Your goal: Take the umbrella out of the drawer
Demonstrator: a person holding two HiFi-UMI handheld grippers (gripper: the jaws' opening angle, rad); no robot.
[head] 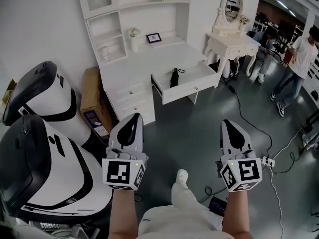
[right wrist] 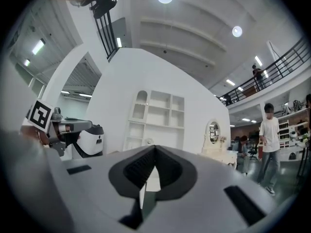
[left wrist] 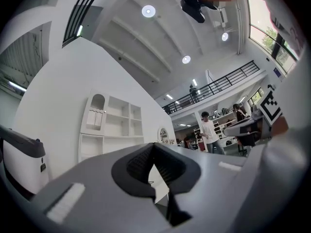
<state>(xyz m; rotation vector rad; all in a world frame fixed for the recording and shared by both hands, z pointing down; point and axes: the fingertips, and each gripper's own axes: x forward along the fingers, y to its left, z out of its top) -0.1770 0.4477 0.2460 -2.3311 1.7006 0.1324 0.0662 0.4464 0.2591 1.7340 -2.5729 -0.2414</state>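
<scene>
Black umbrella (head: pixel 174 77) in open drawer (head: pixel 185 91), far ahead of left claw (head: pixel 130 118), right claw (head: pixel 228 124), both closed, empty; approach step; next we open one.

White shelf unit (head: pixel 124 14) against the wall; small vase (head: pixel 133 40) and dark picture frame (head: pixel 154 37) on the desktop below. Cardboard box (head: pixel 92 101) leaning beside the desk. Two white-and-black machines (head: pixel 45 168) at left. Dressing table (head: pixel 232 41) with oval mirror (head: pixel 232 5) at right. Black cable (head: pixel 249 121) crosses the grey floor to a power strip (head: pixel 268 161). Person (head: pixel 299 59) standing far right.
</scene>
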